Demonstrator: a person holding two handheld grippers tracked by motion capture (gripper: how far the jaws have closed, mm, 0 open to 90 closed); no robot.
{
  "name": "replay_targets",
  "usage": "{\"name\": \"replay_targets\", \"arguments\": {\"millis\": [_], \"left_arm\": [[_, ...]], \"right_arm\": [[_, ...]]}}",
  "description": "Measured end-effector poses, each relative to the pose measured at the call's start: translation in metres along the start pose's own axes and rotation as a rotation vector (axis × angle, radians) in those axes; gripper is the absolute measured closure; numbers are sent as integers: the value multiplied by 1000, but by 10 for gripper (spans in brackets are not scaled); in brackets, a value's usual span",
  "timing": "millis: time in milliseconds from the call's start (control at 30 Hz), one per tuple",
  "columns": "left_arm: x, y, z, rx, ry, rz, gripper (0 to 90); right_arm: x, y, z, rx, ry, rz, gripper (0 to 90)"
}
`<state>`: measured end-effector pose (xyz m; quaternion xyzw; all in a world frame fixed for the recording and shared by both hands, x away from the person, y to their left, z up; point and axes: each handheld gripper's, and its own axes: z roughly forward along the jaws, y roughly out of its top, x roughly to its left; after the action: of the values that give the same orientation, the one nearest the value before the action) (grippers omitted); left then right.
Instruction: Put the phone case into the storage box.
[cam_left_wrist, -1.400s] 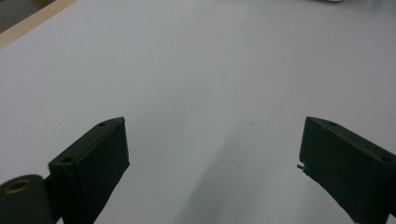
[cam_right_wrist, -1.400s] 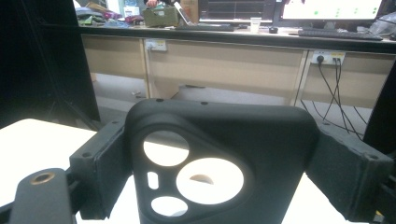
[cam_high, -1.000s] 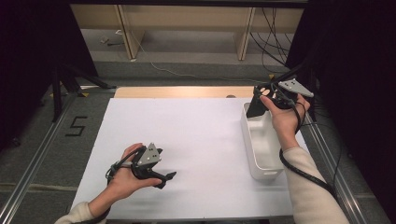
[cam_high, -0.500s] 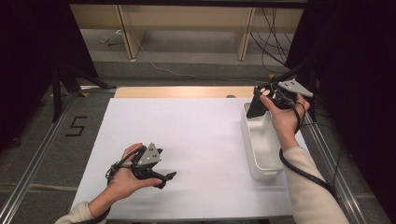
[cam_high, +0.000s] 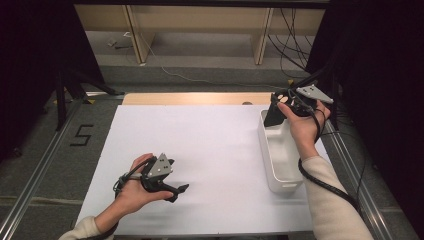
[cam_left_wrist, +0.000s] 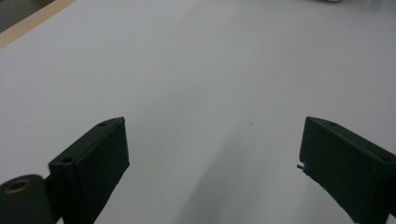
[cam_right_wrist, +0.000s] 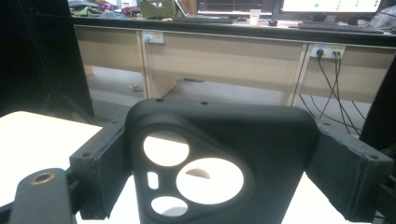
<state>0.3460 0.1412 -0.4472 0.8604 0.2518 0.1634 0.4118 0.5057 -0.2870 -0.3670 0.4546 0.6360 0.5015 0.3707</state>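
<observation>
A black phone case (cam_right_wrist: 271, 140) with round camera cut-outs stands upright between the jaws of my right gripper (cam_right_wrist: 226, 140), and the jaws press on its two sides. From above, the right gripper (cam_high: 281, 107) holds the phone case (cam_high: 273, 116) over the far end of a white bin (cam_high: 265, 146). Near the front left of the white table sheet (cam_high: 210, 135), my left gripper (cam_high: 178, 193) rests low in the person's hand. Its jaws are spread wide in the left gripper view (cam_left_wrist: 212, 149), with bare white sheet between them.
The white bin sits along the right edge of the sheet and looks empty where I can see inside. A metal rail (cam_high: 35, 180) runs down each side of the table. Beyond the far edge are wooden desk legs (cam_high: 134, 30) and cables (cam_high: 287, 35).
</observation>
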Motion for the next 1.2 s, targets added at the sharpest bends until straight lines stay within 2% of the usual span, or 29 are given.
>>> {"name": "replay_targets", "arguments": {"millis": [1200], "left_arm": [[-1,0,0,-6,1,-1,79]], "right_arm": [[-5,-4,10,22,-12,-7,150]]}}
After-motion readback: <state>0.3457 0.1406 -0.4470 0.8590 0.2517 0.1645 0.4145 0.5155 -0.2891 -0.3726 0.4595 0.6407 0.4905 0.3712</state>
